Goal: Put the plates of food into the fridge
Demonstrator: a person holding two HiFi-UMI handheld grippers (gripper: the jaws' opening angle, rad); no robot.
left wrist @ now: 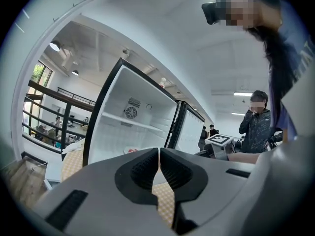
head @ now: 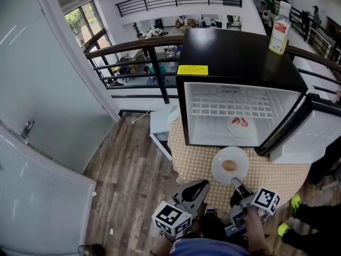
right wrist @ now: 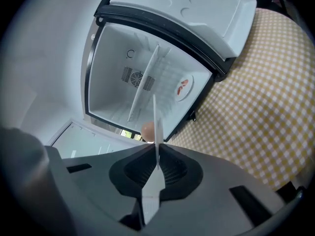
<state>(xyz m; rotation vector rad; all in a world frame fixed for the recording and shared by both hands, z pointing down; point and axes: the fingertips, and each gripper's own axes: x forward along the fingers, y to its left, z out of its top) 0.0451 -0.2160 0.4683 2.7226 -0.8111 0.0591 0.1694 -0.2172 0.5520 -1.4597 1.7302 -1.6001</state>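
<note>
An open fridge (head: pixel 240 57) is carried by a checked table (head: pixel 277 177) on a wooden floor (head: pixel 133 164); one plate (head: pixel 235 130) lies inside. A second plate (head: pixel 219 169), above the table's near side, is pinched at its rim by the right gripper (head: pixel 235 182). The left gripper (head: pixel 204 184) is pressed together, empty.

The place is an open-plan office building, seen from a mezzanine. A black metal railing (head: pixel 133 46) overlooks a lower floor of cluttered desks (head: pixel 186 23) where people sit, and tall windows (head: pixel 85 17) line one wall. On the grey wood-plank floor (head: pixel 133 164), a small black fridge (head: pixel 234 52) stands on a round, yellow-checked tabletop (head: pixel 272 177).
</note>
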